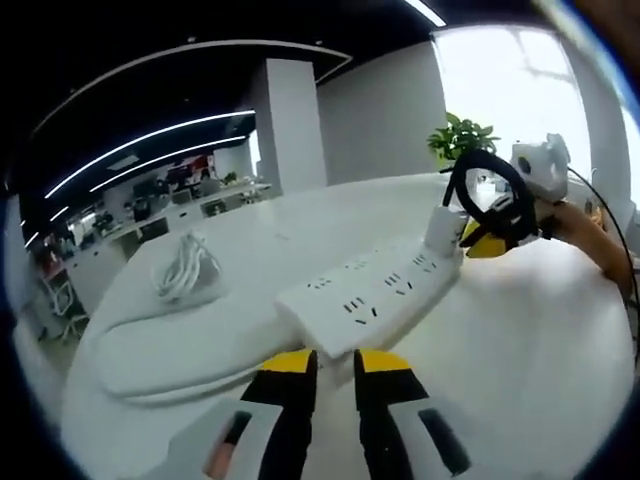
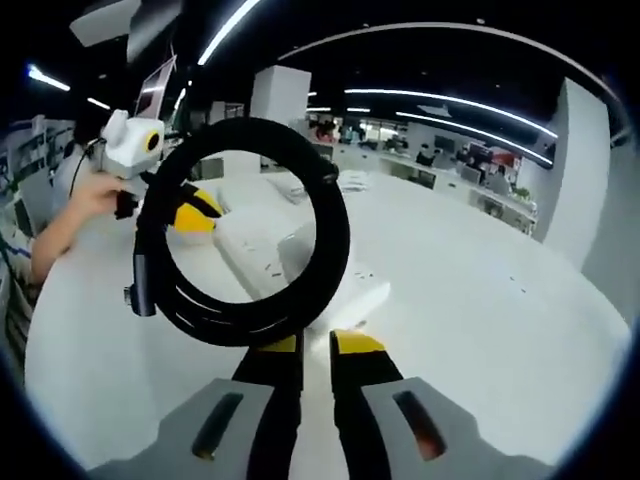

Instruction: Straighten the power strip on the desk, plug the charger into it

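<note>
Left fingers nearly shut at power strip end, steadying; right fingers seemingly pinching coiled charger cable for plugging.

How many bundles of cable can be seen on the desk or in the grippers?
2. A black coiled cable hangs from the right gripper above the power strip; a white bundled cable lies on the desk beyond the strip's near end. Others may be hidden.

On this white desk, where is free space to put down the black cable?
Free: the wide bare desk on the power strip's side away from the white cable bundle. Crowded: around the strip's ends, where both grippers, charger and black cable coil sit.
</note>
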Motion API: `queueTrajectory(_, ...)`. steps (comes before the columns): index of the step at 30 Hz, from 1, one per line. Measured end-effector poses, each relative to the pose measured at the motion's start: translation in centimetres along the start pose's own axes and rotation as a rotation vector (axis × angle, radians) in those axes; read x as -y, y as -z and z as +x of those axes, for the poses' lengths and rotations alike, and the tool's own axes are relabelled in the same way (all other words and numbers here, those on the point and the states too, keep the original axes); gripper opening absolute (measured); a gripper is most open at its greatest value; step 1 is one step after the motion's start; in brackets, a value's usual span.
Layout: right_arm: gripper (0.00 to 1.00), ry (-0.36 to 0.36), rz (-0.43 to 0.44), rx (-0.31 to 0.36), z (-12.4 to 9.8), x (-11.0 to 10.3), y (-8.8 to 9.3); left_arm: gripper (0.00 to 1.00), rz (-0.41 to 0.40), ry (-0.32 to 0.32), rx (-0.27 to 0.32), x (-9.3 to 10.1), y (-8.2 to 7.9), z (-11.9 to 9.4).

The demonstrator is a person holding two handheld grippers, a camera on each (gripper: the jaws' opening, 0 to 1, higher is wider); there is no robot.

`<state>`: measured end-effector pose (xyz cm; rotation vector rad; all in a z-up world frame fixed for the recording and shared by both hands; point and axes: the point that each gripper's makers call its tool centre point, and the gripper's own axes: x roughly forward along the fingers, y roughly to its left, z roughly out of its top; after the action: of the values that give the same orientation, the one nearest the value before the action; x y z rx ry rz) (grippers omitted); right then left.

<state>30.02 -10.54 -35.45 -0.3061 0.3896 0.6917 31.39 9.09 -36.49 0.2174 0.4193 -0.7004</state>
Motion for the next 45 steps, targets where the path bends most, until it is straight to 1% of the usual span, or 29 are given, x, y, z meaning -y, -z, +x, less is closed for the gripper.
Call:
queueTrajectory(2, 0.10, -0.010, 0.050, -0.002, -0.2, -0.1, 0.2, 0.14, 0.015, -0.013, -0.002, -0.2, -0.1, -0.2)
queueTrajectory(5, 0.11, -0.022, 0.101, -0.002, -0.6, -0.2, 0.4, 0.15, 0.033, -0.021, 0.017, -0.2, -0.6, -0.5)
queueTrajectory(7, 0.11, -0.023, 0.113, -0.010, -0.8, -0.2, 0.6, 0.15, 0.046, -0.026, 0.027, -0.1, -0.9, -0.6)
queueTrajectory(9, 0.11, -0.009, 0.122, -0.019, -1.1, -0.1, 0.7, 0.14, 0.062, -0.031, 0.052, 0.1, -1.5, -0.8)
queueTrajectory(12, 0.11, 0.007, 0.125, -0.021, -1.7, -0.1, 0.7, 0.14, 0.058, -0.041, 0.079, 0.2, -2.4, -1.3)
queueTrajectory(15, 0.11, 0.023, 0.137, -0.029, -2.0, 0.1, 0.7, 0.14, 0.035, -0.051, 0.106, 0.2, -3.1, -1.7)
queueTrajectory(17, 0.12, 0.028, 0.152, -0.038, -2.3, 0.1, 1.0, 0.14, 0.031, -0.050, 0.107, 0.3, -3.0, -1.9)
queueTrajectory(21, 0.13, 0.027, 0.179, -0.037, -2.9, -0.3, 1.1, 0.14, 0.040, -0.067, 0.098, 0.4, -2.9, -2.2)
queueTrajectory(22, 0.13, 0.025, 0.183, -0.032, -3.1, -0.5, 1.1, 0.15, 0.021, -0.069, 0.100, 0.5, -3.0, -2.3)
queueTrajectory(23, 0.13, 0.025, 0.189, -0.026, -3.2, -0.6, 1.0, 0.15, -0.022, -0.066, 0.103, 0.7, -3.1, -2.5)
queueTrajectory(24, 0.13, 0.027, 0.200, -0.017, -3.4, -0.6, 0.9, 0.15, -0.041, -0.051, 0.108, 1.0, -3.2, -2.6)
queueTrajectory(25, 0.12, 0.028, 0.203, -0.009, -3.5, -0.6, 0.8, 0.15, -0.042, -0.040, 0.108, 1.1, -3.1, -2.8)
queueTrajectory(27, 0.12, 0.030, 0.211, 0.003, -3.8, -0.7, 0.7, 0.15, -0.035, -0.037, 0.103, 1.5, -2.7, -3.0)
queueTrajectory(31, 0.12, 0.031, 0.214, 0.008, -4.3, -1.3, 0.7, 0.15, -0.019, -0.062, 0.085, 1.5, -1.8, -3.6)
queueTrajectory(34, 0.13, 0.032, 0.219, 0.022, -4.7, -1.5, 0.5, 0.15, -0.026, -0.070, 0.093, 1.5, -1.6, -4.1)
queueTrajectory(36, 0.12, 0.035, 0.219, 0.017, -4.8, -1.8, 0.6, 0.15, -0.023, -0.084, 0.091, 1.4, -1.5, -4.4)
queueTrajectory(38, 0.12, 0.060, 0.193, 0.004, -5.1, -2.1, 0.8, 0.14, -0.010, -0.095, 0.089, 1.4, -1.3, -4.8)
queueTrajectory(40, 0.12, 0.073, 0.178, 0.006, -5.3, -2.2, 0.8, 0.14, -0.005, -0.102, 0.087, 1.5, -1.1, -5.2)
queueTrajectory(45, 0.12, 0.068, 0.184, 0.024, -5.7, -2.6, 0.6, 0.14, -0.010, -0.103, 0.094, 1.9, -0.9, -6.2)
